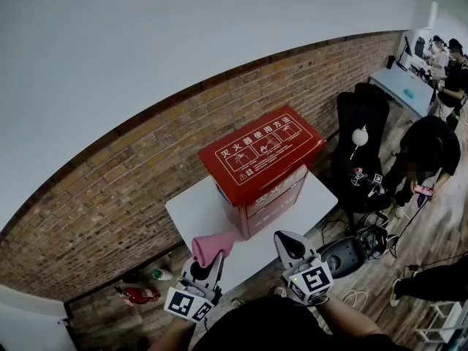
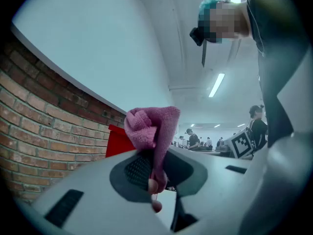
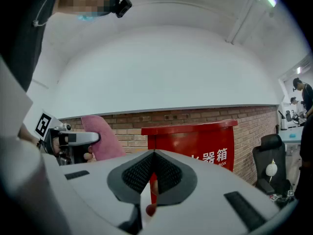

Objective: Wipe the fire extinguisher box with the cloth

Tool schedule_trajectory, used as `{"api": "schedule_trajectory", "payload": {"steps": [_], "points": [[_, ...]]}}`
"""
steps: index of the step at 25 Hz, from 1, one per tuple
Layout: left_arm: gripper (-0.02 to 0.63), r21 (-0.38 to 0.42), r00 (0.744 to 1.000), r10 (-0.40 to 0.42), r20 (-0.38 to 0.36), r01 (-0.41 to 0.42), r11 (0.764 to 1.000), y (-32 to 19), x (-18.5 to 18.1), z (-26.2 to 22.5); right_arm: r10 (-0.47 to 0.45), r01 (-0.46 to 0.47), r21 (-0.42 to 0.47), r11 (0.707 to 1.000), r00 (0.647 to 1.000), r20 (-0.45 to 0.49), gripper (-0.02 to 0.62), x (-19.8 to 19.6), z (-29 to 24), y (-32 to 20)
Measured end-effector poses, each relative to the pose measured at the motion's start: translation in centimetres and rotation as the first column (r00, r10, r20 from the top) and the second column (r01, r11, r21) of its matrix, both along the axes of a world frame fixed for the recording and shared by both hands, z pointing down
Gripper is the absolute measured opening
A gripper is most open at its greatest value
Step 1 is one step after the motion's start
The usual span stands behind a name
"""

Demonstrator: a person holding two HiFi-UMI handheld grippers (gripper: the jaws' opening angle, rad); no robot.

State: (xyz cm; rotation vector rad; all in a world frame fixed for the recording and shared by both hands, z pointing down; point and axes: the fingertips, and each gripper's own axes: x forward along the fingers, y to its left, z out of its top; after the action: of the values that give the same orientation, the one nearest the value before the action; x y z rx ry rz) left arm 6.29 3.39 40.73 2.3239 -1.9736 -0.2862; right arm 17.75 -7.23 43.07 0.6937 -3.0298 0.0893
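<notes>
The red fire extinguisher box [image 1: 259, 163] with white print on its lid stands on a white table [image 1: 194, 210] against the brick wall. My left gripper [image 1: 210, 260] hovers at the table's front edge, shut on a pink cloth [image 1: 210, 246] that bunches above its tips. In the left gripper view the cloth [image 2: 152, 126] fills the gap of the gripper [image 2: 154, 168], with the box's corner [image 2: 120, 142] behind it. My right gripper [image 1: 291, 243] is held to the right of the left one, shut and empty. The right gripper view shows its jaws [image 3: 153, 169] together, facing the box front [image 3: 198, 148], with the cloth [image 3: 100, 138] at left.
A black office chair [image 1: 362, 119] stands right of the table, and a person in black [image 1: 431, 148] crouches beside it. A dark device [image 1: 351, 253] and cables lie on the floor at right. A red item [image 1: 139, 295] lies on the floor at left.
</notes>
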Motion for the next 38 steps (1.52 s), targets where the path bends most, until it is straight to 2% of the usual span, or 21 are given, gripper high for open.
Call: {"api": "schedule_trajectory", "payload": {"steps": [4, 7, 9, 11, 13, 14, 17, 19, 25, 26, 30, 31, 32, 34, 36, 38], "points": [[0.073, -0.012, 0.997, 0.011, -0.072, -0.012, 1.0, 0.2, -0.5, 0.3, -0.002, 0.002, 0.015, 1.0, 1.0, 0.006, 0.019, -0.2, -0.4, 0.0], [0.072, -0.013, 0.987, 0.021, -0.157, -0.024, 1.0, 0.6, -1.2, 0.6, 0.015, -0.015, 0.01, 1.0, 1.0, 0.009, 0.019, -0.2, -0.4, -0.2], [0.072, -0.016, 0.973, 0.029, -0.231, -0.033, 0.999, 0.8, -1.9, 0.9, 0.022, -0.022, -0.004, 1.0, 1.0, 0.008, 0.019, -0.2, -0.1, -0.2], [0.072, -0.027, 0.944, 0.044, -0.327, -0.055, 0.998, 0.9, -2.6, 1.4, 0.013, -0.013, -0.023, 1.0, 1.0, 0.002, 0.02, -0.5, 0.2, -0.1], [0.072, -0.051, 0.895, 0.066, -0.442, -0.098, 0.994, 0.8, -3.3, 2.3, 0.0, 0.0, -0.039, 0.999, 1.0, -0.007, 0.02, -0.8, 0.4, 0.2], [0.072, -0.062, 0.859, 0.081, -0.505, -0.13, 0.99, 0.7, -3.5, 2.8, -0.005, 0.004, -0.04, 0.999, 1.0, -0.015, 0.02, -0.9, 0.6, 0.3], [0.072, -0.054, 0.727, 0.141, -0.672, -0.239, 0.97, 0.6, -3.8, 4.2, 0.003, -0.003, -0.016, 1.0, 0.999, -0.045, 0.02, -1.0, 0.5, 0.2], [0.071, -0.047, 0.661, 0.158, -0.734, -0.281, 0.958, 0.5, -4.2, 4.7, 0.017, -0.016, 0.018, 1.0, 0.998, -0.059, 0.02, -0.9, 0.2, -0.2], [0.071, -0.036, 0.54, 0.142, -0.83, -0.306, 0.951, -1.1, -6.2, 5.5, 0.004, 0.005, 0.123, 0.992, 0.997, -0.075, 0.02, -1.5, -1.7, -2.1], [0.071, -0.03, 0.528, 0.14, -0.837, -0.3, 0.953, -1.4, -6.3, 5.4, -0.007, 0.016, 0.121, 0.993, 0.998, -0.07, 0.02, -1.7, -1.8, -2.5], [0.069, -0.035, 0.516, 0.124, -0.848, -0.288, 0.957, -3.7, -7.5, 5.2, -0.143, 0.144, 0.054, 0.988, 0.989, -0.02, 0.02, -3.6, -0.8, -3.4], [0.069, -0.043, 0.511, 0.12, -0.851, -0.295, 0.954, -4.5, -7.5, 5.0, -0.195, 0.195, 0.033, 0.98, 0.981, -0.019, 0.02, -4.0, -0.1, -3.3], [0.069, -0.059, 0.518, 0.114, -0.848, -0.306, 0.95, -5.1, -7.6, 4.9, -0.256, 0.256, 0.012, 0.967, 0.967, -0.015, 0.02, -4.3, 0.7, -2.9], [0.069, -0.118, 0.568, 0.09, -0.818, -0.32, 0.94, -6.5, -8.1, 4.8, -0.4, 0.4, -0.043, 0.916, 0.917, 0.013, 0.02, -5.1, 1.9, -1.5], [0.069, -0.172, 0.621, 0.063, -0.781, -0.311, 0.935, -7.9, -9.2, 4.6, -0.534, 0.534, -0.099, 0.84, 0.845, 0.03, 0.02, -5.9, 3.4, 0.3], [0.069, -0.187, 0.62, 0.037, -0.784, -0.292, 0.938, -9.4, -10.2, 4.1, -0.642, 0.636, -0.144, 0.758, 0.767, 0.008, 0.02, -6.2, 5.8, 2.1]]}}
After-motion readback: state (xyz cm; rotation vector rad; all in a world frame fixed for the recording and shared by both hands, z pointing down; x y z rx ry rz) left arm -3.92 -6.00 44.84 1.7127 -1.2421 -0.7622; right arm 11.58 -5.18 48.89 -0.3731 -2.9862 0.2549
